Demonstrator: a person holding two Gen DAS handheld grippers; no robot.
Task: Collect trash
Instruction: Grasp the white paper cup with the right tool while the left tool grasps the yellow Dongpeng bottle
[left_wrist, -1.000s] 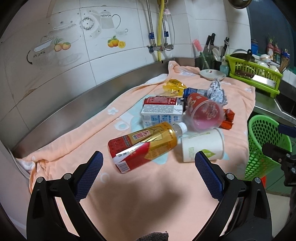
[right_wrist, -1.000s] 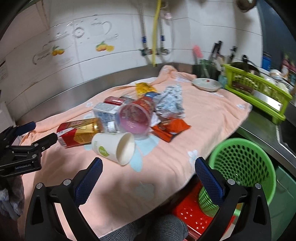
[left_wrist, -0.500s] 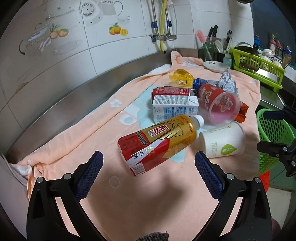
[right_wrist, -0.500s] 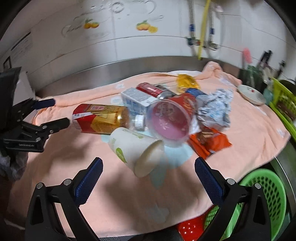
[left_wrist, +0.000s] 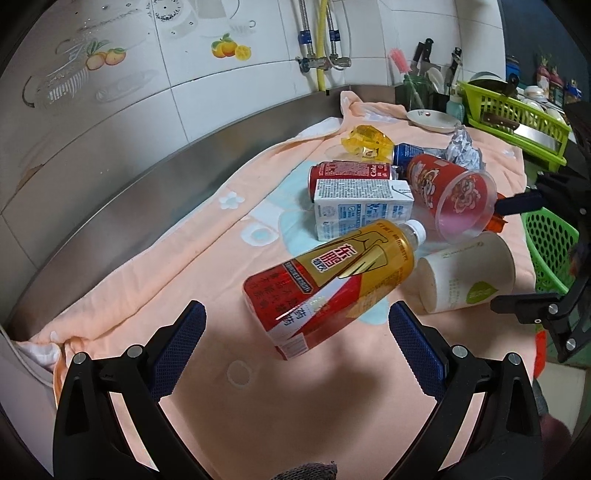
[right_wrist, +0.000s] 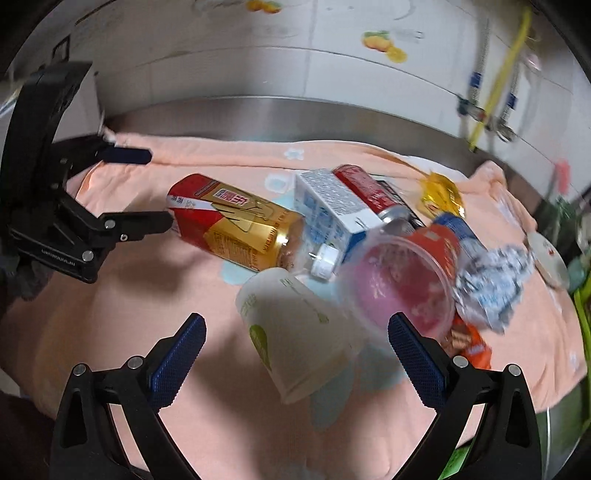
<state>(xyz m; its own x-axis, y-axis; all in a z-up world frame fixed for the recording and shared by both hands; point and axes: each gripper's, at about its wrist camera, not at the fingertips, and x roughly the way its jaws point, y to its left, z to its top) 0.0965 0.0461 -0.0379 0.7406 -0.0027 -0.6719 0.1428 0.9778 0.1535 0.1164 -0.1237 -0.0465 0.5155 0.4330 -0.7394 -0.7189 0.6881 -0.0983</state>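
Trash lies in a heap on a peach towel. A gold-and-red drink bottle lies on its side just ahead of my open, empty left gripper. A white paper cup lies on its side between the fingers of my open, empty right gripper; it also shows in the left wrist view. Behind are a white carton, a red can, a clear red cup, a yellow wrapper, crumpled foil and an orange wrapper.
A green mesh basket stands below the counter's right end. A green dish rack, a small plate and knives stand at the far end. A steel rim and tiled wall run along the left.
Both grippers have moved closer to the trash. The right gripper swung left, away from the basket, and now has the paper cup between its open fingers. Both stay open.
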